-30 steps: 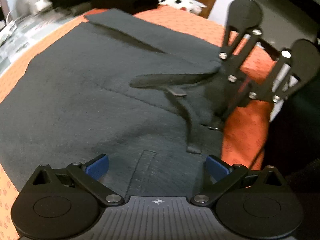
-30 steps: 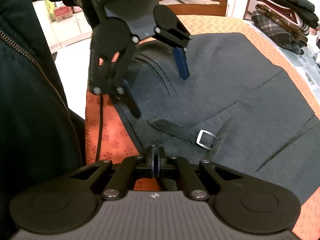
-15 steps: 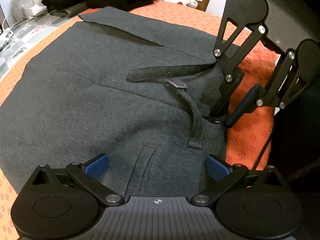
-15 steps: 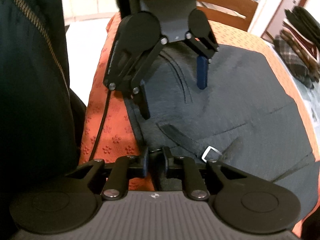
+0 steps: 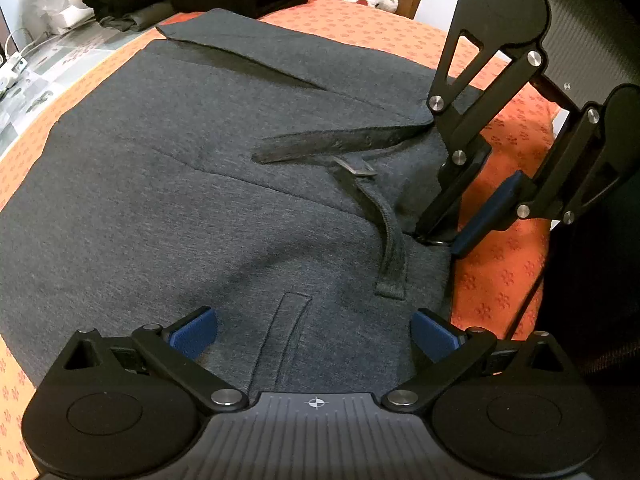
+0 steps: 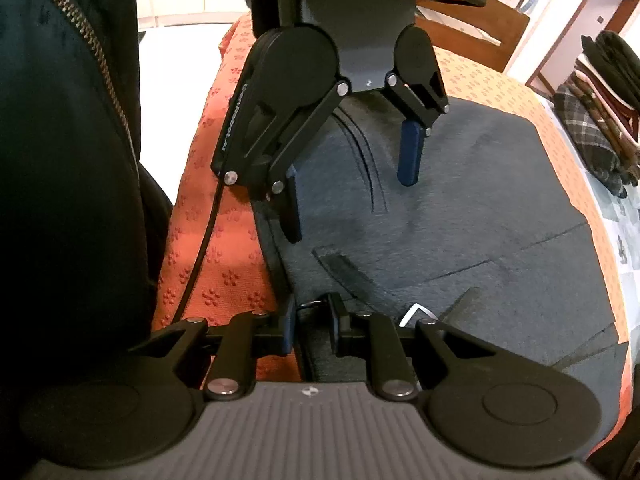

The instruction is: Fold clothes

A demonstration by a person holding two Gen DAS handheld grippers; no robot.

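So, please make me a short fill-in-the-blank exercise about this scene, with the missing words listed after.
1. The grey garment lies spread on an ____ cloth.
2. The left gripper hangs over the garment with its jaws ____.
3. The pads on the fingers are ____.
4. The strap ends at a metal ____.

Missing words: orange; open; blue; buckle

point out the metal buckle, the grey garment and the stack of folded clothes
metal buckle [image 5: 357, 168], left wrist view, on its flat bar
grey garment [image 5: 160, 200], left wrist view, on the broad flat panel
stack of folded clothes [image 6: 600, 128], right wrist view, on the plaid piece
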